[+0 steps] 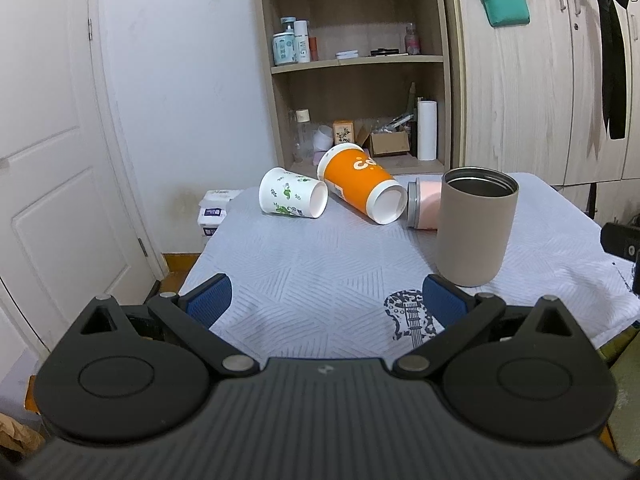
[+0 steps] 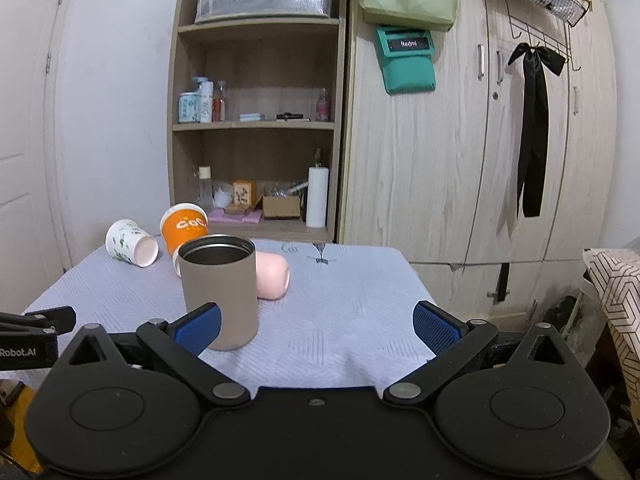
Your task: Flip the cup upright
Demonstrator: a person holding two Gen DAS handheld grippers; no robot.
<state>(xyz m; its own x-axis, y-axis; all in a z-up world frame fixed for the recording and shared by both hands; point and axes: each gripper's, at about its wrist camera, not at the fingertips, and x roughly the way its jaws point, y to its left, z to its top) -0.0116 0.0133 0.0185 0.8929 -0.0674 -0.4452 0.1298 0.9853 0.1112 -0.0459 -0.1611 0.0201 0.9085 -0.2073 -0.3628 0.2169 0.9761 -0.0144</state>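
Observation:
A taupe metal-lined cup (image 1: 476,226) stands upright on the table, mouth up; it also shows in the right wrist view (image 2: 219,294). Behind it three cups lie on their sides: a white floral paper cup (image 1: 291,197) (image 2: 131,242), an orange paper cup (image 1: 362,187) (image 2: 183,229) and a pink cup (image 1: 425,205) (image 2: 273,274). My left gripper (image 1: 326,304) is open and empty, near the table's front edge, left of the taupe cup. My right gripper (image 2: 317,329) is open and empty, its left pad (image 2: 199,328) just in front of the taupe cup.
The table has a pale grey patterned cloth (image 1: 320,264) (image 2: 344,300). A wooden shelf unit (image 1: 352,64) with bottles and boxes and a wardrobe (image 2: 460,140) stand behind. A tissue pack (image 1: 214,210) lies off the table's left edge. A door (image 1: 48,140) is at the left.

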